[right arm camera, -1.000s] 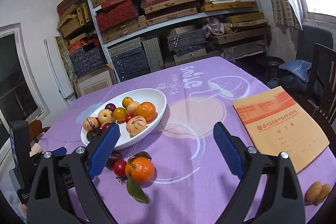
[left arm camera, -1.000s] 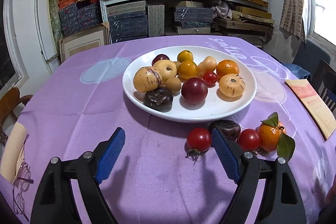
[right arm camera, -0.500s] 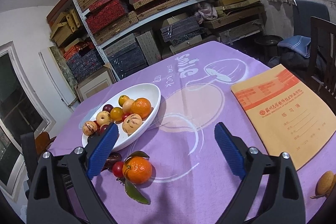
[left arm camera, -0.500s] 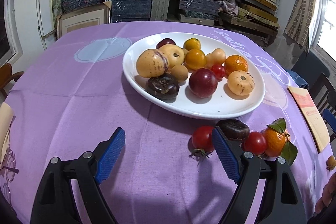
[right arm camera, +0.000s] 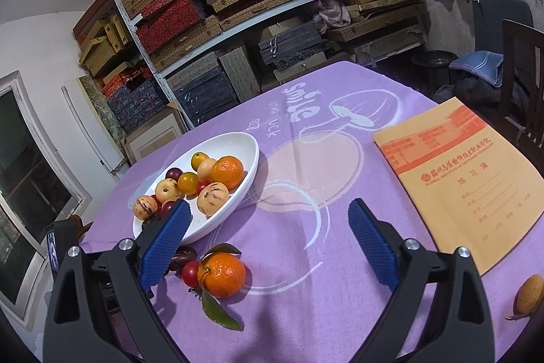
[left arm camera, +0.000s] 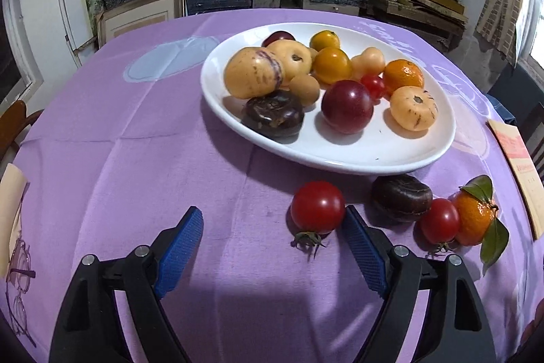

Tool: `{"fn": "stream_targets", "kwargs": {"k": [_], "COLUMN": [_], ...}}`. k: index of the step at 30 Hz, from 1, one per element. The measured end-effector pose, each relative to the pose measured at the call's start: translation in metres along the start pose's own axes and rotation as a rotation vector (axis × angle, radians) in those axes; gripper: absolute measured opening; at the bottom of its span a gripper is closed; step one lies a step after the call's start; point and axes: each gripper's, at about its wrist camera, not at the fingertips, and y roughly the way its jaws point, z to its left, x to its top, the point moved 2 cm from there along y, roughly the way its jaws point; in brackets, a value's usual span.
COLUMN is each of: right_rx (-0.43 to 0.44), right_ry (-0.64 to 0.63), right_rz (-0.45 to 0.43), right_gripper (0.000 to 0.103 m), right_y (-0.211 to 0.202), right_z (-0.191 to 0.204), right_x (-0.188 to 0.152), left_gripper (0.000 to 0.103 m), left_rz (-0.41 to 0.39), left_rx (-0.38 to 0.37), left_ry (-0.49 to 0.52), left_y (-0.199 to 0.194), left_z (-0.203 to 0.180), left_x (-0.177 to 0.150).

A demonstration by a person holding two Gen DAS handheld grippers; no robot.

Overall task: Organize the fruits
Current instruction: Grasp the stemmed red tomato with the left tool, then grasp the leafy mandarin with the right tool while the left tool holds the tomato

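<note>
A white oval plate [left arm camera: 357,155] on the purple tablecloth holds several fruits. In front of it lie a red tomato [left arm camera: 318,207], a dark brown fruit [left arm camera: 401,198], a smaller tomato [left arm camera: 439,220] and a leafy mandarin [left arm camera: 474,216]. My left gripper [left arm camera: 272,244] is open low over the cloth; the red tomato sits just inside its right fingertip, with nothing pressed. My right gripper [right arm camera: 268,237] is open above the cloth, right of the plate [right arm camera: 250,159]. The mandarin [right arm camera: 221,274] and small tomato [right arm camera: 190,273] lie below its left finger.
An orange exercise book [right arm camera: 469,182] lies at the table's right. A small yellow fruit [right arm camera: 528,295] sits near the right front edge. Drawn-glasses paper [left arm camera: 13,227] lies at the left edge. Shelves of boxes [right arm camera: 238,5] and a dark chair [right arm camera: 520,73] stand beyond.
My left gripper dipped lower and came closer to the loose fruits; the red tomato now sits beside its right fingertip. The right view rolled slightly; nothing was grasped.
</note>
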Motion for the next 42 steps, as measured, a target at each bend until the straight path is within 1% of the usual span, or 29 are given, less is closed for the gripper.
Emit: {"fn": "stream_targets", "kwargs": {"k": [2,4,6,10,13,14,15,16,21,22,24,25,26,27,29,32,35,36,38,40,42], "right_rx": [0.003,0.005,0.009,0.01,0.011,0.012,0.015,0.017,0.016,0.017,0.016,0.016,0.017,0.021,0.023,0.023,0.024,0.023,0.022,0.025,0.043], "right_ry": [0.004,0.006,0.004,0.002,0.009,0.011,0.012,0.012,0.001,0.002,0.002,0.002,0.005,0.007,0.005,-0.002,0.0,-0.001,-0.004,-0.016,-0.047], "right_rz": [-0.001,-0.001,-0.001,0.002,0.004,0.004,0.004,0.004,0.01,0.01,0.008,0.009,0.009,0.01,0.014,0.014,0.019,0.021,0.022,0.031,0.049], "right_gripper": [0.093,0.093,0.094,0.094,0.094,0.094,0.094,0.094,0.094,0.094,0.094,0.094,0.094,0.094,0.094,0.094,0.094,0.094,0.094,0.094,0.094], "right_y": [-0.001,-0.001,-0.001,-0.001,-0.002,-0.002,-0.002,-0.002,-0.001,-0.001,-0.001,-0.001,-0.001,-0.001,0.0,0.0,0.0,0.0,0.001,0.002,0.002], "right_z": [-0.001,-0.001,0.0,0.001,0.001,0.001,0.002,0.002,0.003,0.003,0.003,0.003,0.003,0.003,0.004,0.005,0.006,0.006,0.006,0.007,0.013], "right_x": [0.0,0.0,0.0,0.0,-0.001,-0.001,-0.001,-0.002,-0.002,-0.002,-0.002,-0.002,-0.002,-0.002,-0.002,-0.002,-0.002,-0.002,-0.002,-0.003,-0.005], "left_gripper": [0.084,0.084,0.084,0.084,0.083,0.081,0.076,0.075,0.074,0.071,0.059,0.055,0.053,0.048,0.047,0.047,0.037,0.036,0.036,0.035,0.035], "left_rz": [-0.048,-0.076,-0.083,-0.062,-0.078,-0.072,-0.064,-0.059,-0.055,-0.051,-0.038,-0.033,-0.026,-0.016,-0.005,-0.015,-0.032,-0.033,-0.036,-0.039,-0.037], "left_rx": [0.031,0.043,-0.006,-0.076,-0.095,-0.111,-0.129,-0.134,-0.141,-0.141,-0.117,-0.113,-0.118,-0.126,-0.133,-0.126,-0.119,-0.119,-0.119,-0.102,-0.095], "left_ry": [0.009,0.007,-0.016,-0.004,0.004,0.004,0.003,0.003,0.007,0.008,0.015,0.014,0.008,-0.003,-0.017,0.014,0.027,0.027,0.026,0.04,0.049], "left_y": [-0.01,-0.016,-0.015,-0.008,-0.008,-0.006,-0.005,-0.004,-0.002,-0.001,0.002,0.004,0.006,0.008,0.011,0.009,0.006,0.006,0.004,0.001,-0.006], "left_z": [0.008,0.014,0.018,0.011,0.007,0.007,0.007,0.007,0.005,0.005,0.008,0.012,0.017,0.021,0.026,0.022,0.02,0.02,0.021,0.021,0.021], "left_x": [-0.003,-0.004,-0.001,0.007,0.012,0.012,0.012,0.013,0.013,0.013,0.015,0.016,0.017,0.018,0.018,0.018,0.017,0.017,0.016,0.014,0.01]}}
